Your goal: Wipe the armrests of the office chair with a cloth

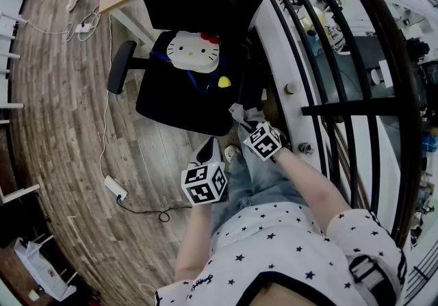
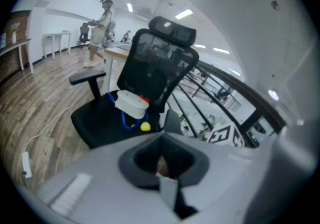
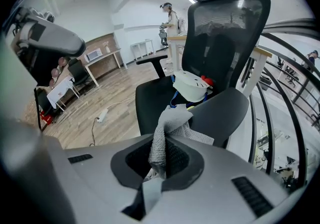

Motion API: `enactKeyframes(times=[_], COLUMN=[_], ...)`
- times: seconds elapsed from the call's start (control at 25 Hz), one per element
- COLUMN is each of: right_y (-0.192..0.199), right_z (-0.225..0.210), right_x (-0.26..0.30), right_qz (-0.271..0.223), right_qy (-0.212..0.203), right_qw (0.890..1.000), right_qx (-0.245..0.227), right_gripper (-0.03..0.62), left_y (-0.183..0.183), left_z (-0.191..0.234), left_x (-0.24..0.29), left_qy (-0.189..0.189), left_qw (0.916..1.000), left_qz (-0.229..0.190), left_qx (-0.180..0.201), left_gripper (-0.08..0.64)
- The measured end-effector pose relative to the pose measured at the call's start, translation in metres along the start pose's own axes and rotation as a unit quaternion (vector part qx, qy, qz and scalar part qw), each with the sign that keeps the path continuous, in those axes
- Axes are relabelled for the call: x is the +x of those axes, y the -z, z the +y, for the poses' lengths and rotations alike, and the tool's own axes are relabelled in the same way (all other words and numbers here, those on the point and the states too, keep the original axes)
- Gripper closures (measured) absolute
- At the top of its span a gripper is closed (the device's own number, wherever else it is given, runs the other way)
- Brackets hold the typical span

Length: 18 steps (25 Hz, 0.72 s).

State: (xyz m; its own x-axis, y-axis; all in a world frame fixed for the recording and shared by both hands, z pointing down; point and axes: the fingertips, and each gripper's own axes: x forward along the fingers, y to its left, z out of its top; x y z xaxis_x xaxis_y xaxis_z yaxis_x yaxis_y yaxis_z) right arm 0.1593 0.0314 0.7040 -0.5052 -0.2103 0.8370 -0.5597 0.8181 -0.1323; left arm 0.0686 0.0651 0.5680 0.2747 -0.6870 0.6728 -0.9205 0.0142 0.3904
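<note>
Right of the black mesh-backed office chair (image 1: 179,96), hardly any room: a white ledge (image 1: 272,41) and a black railing of curved bars (image 1: 342,109) just beside the seat edge. Left of the chair, lots of bare brown wooden floor (image 1: 61,106). Only a white power strip (image 1: 115,188) lying there, well apart from the seat. Far back in the room, white tables (image 2: 55,42) and a standing person (image 2: 100,22), a long way from the chair.

Right gripper (image 3: 152,168) squeezed tight on a grey knitted cloth (image 3: 167,128), one fold poking up out of the jaws. Cloth hanging forward and lying on the near end of the dark padded armrest (image 3: 227,105) on the railing side, touching the pad. Soft and bumpy, bunched into a lump, with one flat corner spread over the pad. Pad smooth, rounded at the end, dull grey-black.

Other armrest (image 1: 121,66) on the floor side, black and bare, sticking out over open floor, with nothing on top.

Left gripper (image 2: 162,165) held low and back over the person's blue jeans (image 1: 253,171), well apart from the chair. Jaws probably pressed together with nothing between them; hard to be sure in the blurry left gripper view.

On the seat, a white cat-face toy with a red bow (image 1: 194,51), a blue cord (image 1: 195,82) under the toy, and a small yellow ball (image 1: 224,81) just beside, toward the railing side.
</note>
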Motion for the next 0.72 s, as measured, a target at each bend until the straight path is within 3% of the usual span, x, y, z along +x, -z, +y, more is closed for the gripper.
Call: enactKeyframes(times=[0.24,0.72], right_y=[-0.006,-0.085], right_z=[0.006,0.015], right_x=[-0.015,-0.074], right_qz=[-0.009,-0.121], right_qy=[-0.008,-0.05], right_qw=[1.0,0.991], right_qx=[-0.003,-0.025], right_gripper=[0.566,0.566], left_y=[-0.003,-0.037], left_z=[-0.001,0.013], left_x=[-0.006,-0.016], left_qy=[-0.008,-0.056], left_qw=[0.9999,0.9964], left_qz=[-0.007,-0.053], left_qx=[-0.008,-0.037], left_gripper=[0.557,0.557])
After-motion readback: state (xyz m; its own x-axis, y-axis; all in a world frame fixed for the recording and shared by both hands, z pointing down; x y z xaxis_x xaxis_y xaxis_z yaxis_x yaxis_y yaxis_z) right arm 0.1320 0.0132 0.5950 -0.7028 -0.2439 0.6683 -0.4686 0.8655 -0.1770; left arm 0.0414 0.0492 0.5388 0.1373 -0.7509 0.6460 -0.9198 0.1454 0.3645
